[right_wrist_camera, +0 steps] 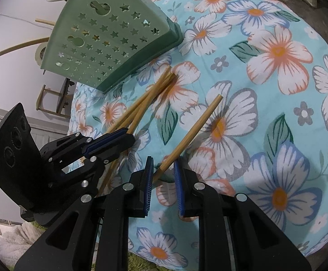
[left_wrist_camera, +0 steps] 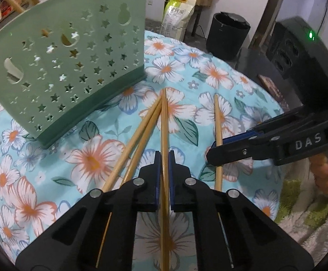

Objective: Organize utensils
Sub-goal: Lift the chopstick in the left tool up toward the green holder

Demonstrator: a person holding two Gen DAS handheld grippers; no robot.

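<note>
Left hand-held gripper (left_wrist_camera: 163,158) clamps round bamboo chopstick (left_wrist_camera: 164,122); right hand-held gripper (right_wrist_camera: 163,169) loosely straddles another chopstick (right_wrist_camera: 195,126), pads apart.

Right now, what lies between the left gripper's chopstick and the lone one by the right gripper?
Only bare floral cloth separates the clamped chopstick from the lone chopstick, seen in the left wrist view.

Left tongs (left_wrist_camera: 164,158) clamped on chopstick (left_wrist_camera: 164,122), green holder (left_wrist_camera: 69,67) beyond
</note>
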